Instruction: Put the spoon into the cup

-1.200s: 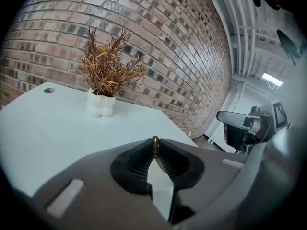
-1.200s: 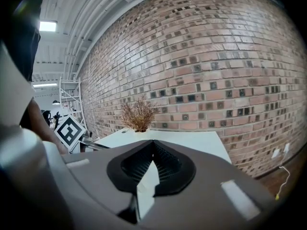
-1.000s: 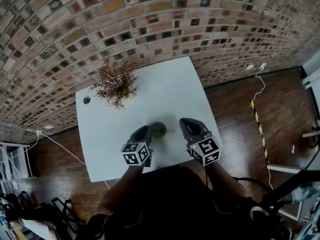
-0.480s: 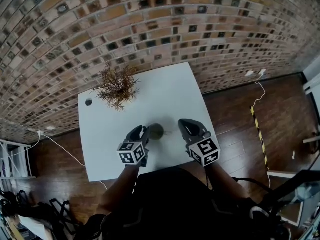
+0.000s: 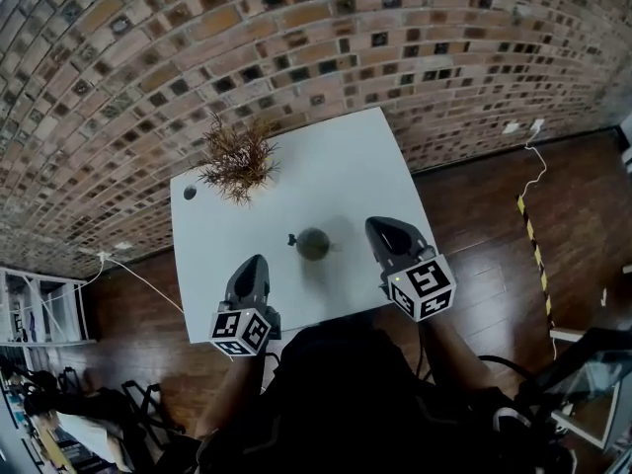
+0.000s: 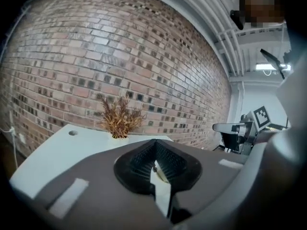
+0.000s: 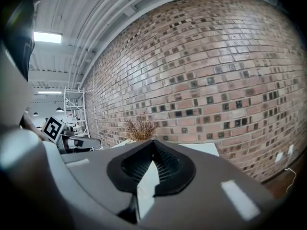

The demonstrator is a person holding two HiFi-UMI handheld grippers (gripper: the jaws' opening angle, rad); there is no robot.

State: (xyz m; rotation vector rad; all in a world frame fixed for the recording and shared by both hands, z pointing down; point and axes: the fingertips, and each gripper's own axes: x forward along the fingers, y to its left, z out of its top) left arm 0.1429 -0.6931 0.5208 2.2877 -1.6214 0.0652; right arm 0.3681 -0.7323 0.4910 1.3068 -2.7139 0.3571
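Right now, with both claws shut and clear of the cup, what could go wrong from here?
1. The cup stands between the left claw, which has just been closing on nothing, and the right claw; a sideways swing of either could tip it.
2. A small dark piece juts from the cup on the left claw's side, too small to identify; a passing claw could snag it.

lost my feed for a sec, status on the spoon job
Left gripper fingers just closed, empty; right gripper shut, empty. Cup mid-table, dark stub at its rim, spoon unconfirmed. Dried plant far corner, apart.
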